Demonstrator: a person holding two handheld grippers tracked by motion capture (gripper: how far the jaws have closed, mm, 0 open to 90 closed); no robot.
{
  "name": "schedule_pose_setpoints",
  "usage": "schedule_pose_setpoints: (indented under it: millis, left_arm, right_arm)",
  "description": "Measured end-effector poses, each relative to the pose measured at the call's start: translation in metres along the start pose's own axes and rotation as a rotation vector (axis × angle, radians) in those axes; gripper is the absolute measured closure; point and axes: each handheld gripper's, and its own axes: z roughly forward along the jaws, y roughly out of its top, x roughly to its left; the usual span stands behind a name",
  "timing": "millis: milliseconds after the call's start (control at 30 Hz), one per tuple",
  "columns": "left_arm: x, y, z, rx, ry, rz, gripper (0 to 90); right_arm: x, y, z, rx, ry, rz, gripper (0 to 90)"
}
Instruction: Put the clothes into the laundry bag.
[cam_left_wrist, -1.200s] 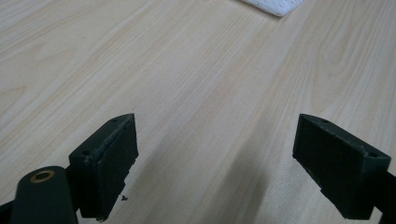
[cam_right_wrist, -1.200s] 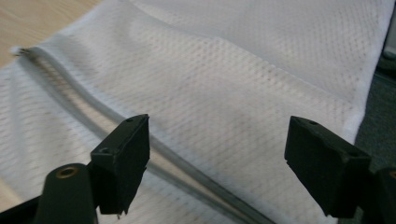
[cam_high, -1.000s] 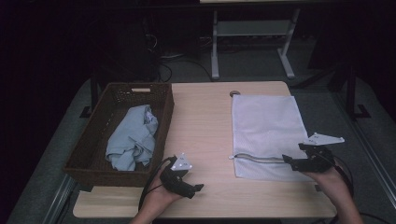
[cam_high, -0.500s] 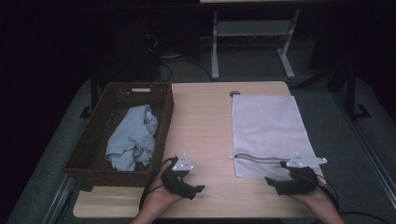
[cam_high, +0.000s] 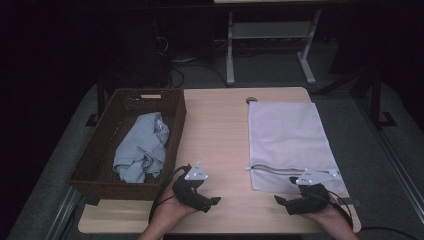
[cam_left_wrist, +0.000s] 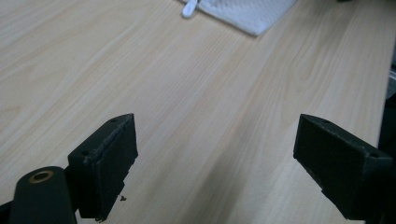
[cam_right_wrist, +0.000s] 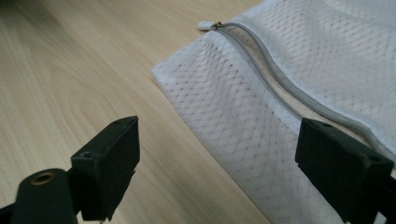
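pale wood-grain tabletop (cam_high: 220, 130), rectangular. woven dark wicker basket (cam_high: 131, 102) on its left side, crumpled light blue cloth (cam_high: 141, 147) inside. flat white mesh laundry bag (cam_high: 285, 135) on the right side, diamond-pattern weave, grey zipper (cam_right_wrist: 275, 86) curving near its near edge, small white pull tab (cam_right_wrist: 204, 24) at the end. left claw (cam_high: 207, 202) low over the near edge beside the basket, released, jaws wide over bare wood. right claw (cam_high: 281, 201) by the bag's near corner, released, nothing between the jaws.
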Motion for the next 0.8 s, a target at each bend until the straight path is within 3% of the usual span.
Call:
schedule_pose_setpoints:
  millis: [433,667,800]
  left_arm:
    - [0.006,0.023,-0.021,0.018,0.003,-0.008,12.8]
    - [0.011,0.039,-0.038,0.029,0.029,0.014,12.9]
    - [0.017,0.045,-0.046,0.025,0.029,0.005,12.9]
  right_arm:
    - [0.0,-0.001,0.001,-0.007,-0.015,-0.018,13.0]
    - [-0.001,-0.001,0.003,-0.002,-0.02,-0.023,12.8]
    - [-0.003,-0.001,0.002,-0.003,-0.021,-0.017,12.5]
